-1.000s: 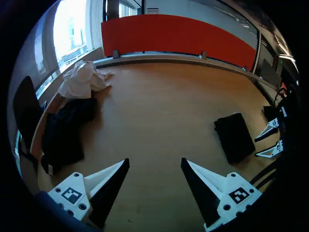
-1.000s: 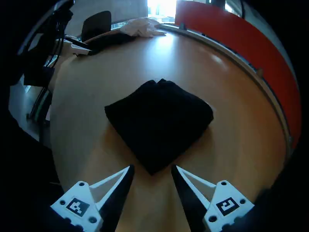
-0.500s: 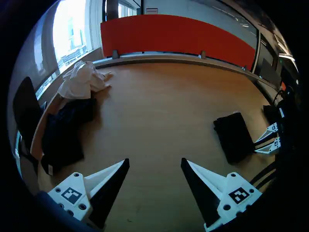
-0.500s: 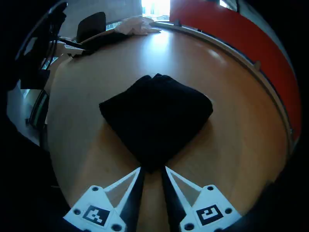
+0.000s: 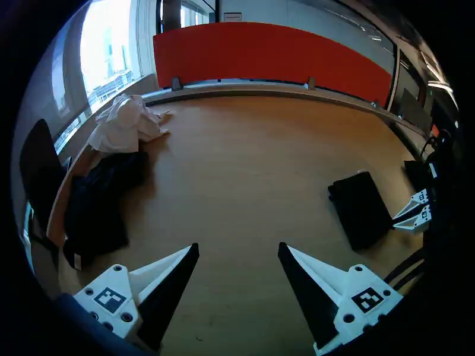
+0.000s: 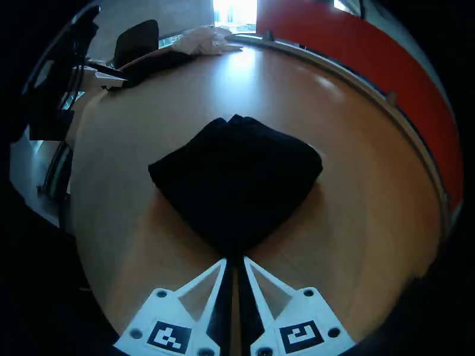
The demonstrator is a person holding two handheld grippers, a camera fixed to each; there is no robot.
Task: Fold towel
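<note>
A folded black towel (image 6: pixel 237 172) lies on the wooden table (image 6: pixel 356 196), one corner pointing at me in the right gripper view. My right gripper (image 6: pixel 235 261) is shut on that near corner, its fingers almost touching. In the left gripper view the same towel (image 5: pixel 359 207) sits at the right, with the right gripper (image 5: pixel 396 221) pinched at its edge. My left gripper (image 5: pixel 237 248) hovers open over bare table, well to the left of the towel, holding nothing.
A crumpled white cloth (image 5: pixel 124 121) and a dark pile of clothing (image 5: pixel 98 196) lie at the table's left side. A red partition (image 5: pixel 267 53) runs along the far edge. A black chair (image 5: pixel 38 172) stands beyond the left edge.
The right gripper has moved forward to the towel's near corner and gone from open to shut on it. The left gripper has stayed where it was, open.
</note>
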